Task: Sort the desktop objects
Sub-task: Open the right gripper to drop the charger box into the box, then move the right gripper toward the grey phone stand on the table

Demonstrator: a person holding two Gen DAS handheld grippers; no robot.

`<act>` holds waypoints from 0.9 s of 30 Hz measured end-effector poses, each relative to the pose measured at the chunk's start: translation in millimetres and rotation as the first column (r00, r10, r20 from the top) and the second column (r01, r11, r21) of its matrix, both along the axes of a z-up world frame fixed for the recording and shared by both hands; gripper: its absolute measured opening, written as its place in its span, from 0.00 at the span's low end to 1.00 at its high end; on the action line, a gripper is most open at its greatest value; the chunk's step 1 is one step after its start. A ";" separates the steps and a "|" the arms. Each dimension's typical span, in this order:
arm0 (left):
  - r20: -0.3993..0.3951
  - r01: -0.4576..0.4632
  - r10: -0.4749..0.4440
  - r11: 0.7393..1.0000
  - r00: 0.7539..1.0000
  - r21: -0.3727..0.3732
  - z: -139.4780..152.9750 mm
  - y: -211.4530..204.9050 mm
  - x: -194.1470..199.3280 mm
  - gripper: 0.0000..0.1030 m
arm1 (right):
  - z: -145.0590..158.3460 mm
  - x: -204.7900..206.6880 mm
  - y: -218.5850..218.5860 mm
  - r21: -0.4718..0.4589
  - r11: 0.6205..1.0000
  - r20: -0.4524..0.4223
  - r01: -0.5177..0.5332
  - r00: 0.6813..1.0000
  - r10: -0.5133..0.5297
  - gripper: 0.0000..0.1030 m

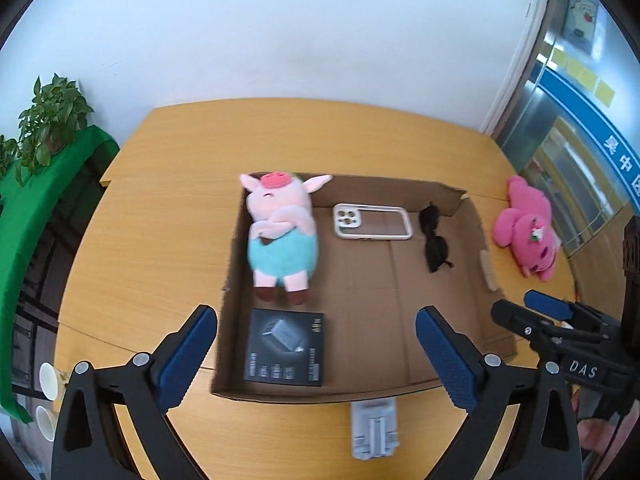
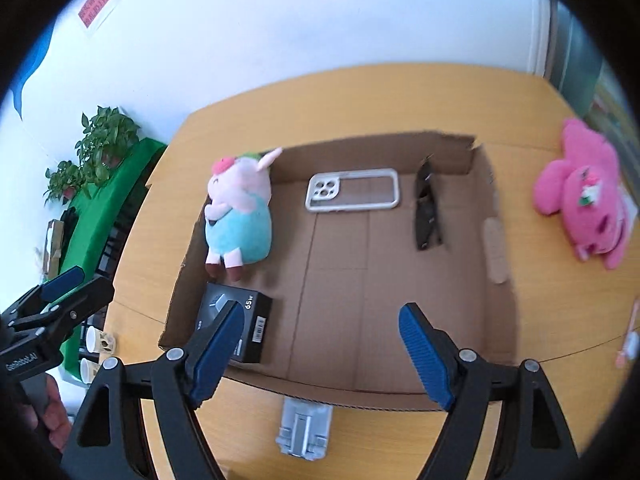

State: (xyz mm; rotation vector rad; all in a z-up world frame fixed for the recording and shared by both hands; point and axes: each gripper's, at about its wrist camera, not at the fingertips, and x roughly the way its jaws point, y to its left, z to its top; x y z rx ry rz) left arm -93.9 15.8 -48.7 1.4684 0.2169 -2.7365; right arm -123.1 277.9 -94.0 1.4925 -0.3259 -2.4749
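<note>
Left gripper and right gripper: jaws spread, empty, above cardboard box on wooden table; white wall behind.

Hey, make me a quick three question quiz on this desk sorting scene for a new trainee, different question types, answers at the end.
1. True or false: the magenta plush lies inside the cardboard box.
2. Multiple choice: what sits nearest the pig plush's feet in the box? A) phone case B) black charger box C) sunglasses
3. Fill in: the grey stand lies on the table, just outside the box's ____ wall.

Key
1. False: it lies on the table, right of the box.
2. B
3. Near. Both the left gripper and right gripper are open and empty.
</note>
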 end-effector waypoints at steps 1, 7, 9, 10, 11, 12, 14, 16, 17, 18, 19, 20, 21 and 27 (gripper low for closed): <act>-0.004 0.005 -0.005 1.000 1.000 0.004 4.9 8.8 -0.5 0.98 | 5.4 2.2 -0.5 -0.006 1.000 -0.009 -0.001 1.000 0.001 0.78; -0.054 0.043 -0.043 0.999 0.998 0.008 27.6 37.3 9.8 0.98 | 35.7 23.7 4.9 -0.005 1.000 -0.064 -0.001 0.998 0.001 0.78; -0.062 0.053 -0.053 0.999 0.997 0.003 30.3 42.6 13.6 0.98 | 40.0 27.5 5.7 0.000 1.000 -0.076 -0.002 0.997 0.002 0.78; -0.063 0.058 -0.057 0.998 0.996 0.003 30.8 44.3 15.2 0.98 | 40.9 30.7 6.5 0.001 1.000 -0.078 -0.002 0.997 0.003 0.78; -0.063 0.062 -0.061 0.998 0.996 0.005 31.1 45.5 17.2 0.98 | 41.0 33.1 7.1 -0.001 1.000 -0.075 -0.001 0.997 0.001 0.78; -0.063 0.065 -0.064 0.998 0.996 0.010 31.0 46.7 19.2 0.98 | 41.1 34.4 7.7 -0.006 1.000 -0.074 -0.002 0.997 0.002 0.78; -0.065 0.068 -0.067 0.998 0.996 0.018 30.7 48.5 22.1 0.98 | 42.0 39.4 7.4 -0.004 1.000 -0.073 -0.001 0.997 0.001 0.78; -0.066 0.071 -0.070 0.997 0.995 0.021 30.4 49.7 24.0 0.98 | 43.1 43.4 7.3 -0.003 1.000 -0.071 -0.002 0.997 0.002 0.78; -0.065 0.073 -0.071 0.997 0.995 0.022 30.0 50.3 24.1 0.98 | 44.1 45.3 7.1 -0.002 1.000 -0.069 -0.002 0.998 0.002 0.78; -0.065 0.074 -0.072 0.997 0.995 0.024 29.7 50.5 23.7 0.98 | 44.5 45.5 7.4 -0.001 1.000 -0.069 -0.002 0.998 0.002 0.78; -0.066 0.073 -0.071 0.997 0.995 0.025 30.1 50.3 23.4 0.98 | 45.6 46.7 6.6 0.002 1.000 -0.070 -0.003 0.998 0.003 0.78; -0.067 0.073 -0.071 0.997 0.995 0.026 30.1 50.1 23.3 0.98 | 46.5 47.0 6.1 0.005 1.000 -0.073 -0.004 0.997 0.004 0.78; -0.068 0.072 -0.070 0.997 0.995 0.028 30.4 50.0 22.9 0.98 | 46.6 46.6 6.0 0.007 1.000 -0.073 -0.005 0.997 0.006 0.78; -0.065 0.065 -0.063 0.997 0.996 0.033 28.3 50.0 20.0 0.98 | 46.0 43.3 4.9 0.016 1.000 -0.066 -0.011 0.998 0.012 0.78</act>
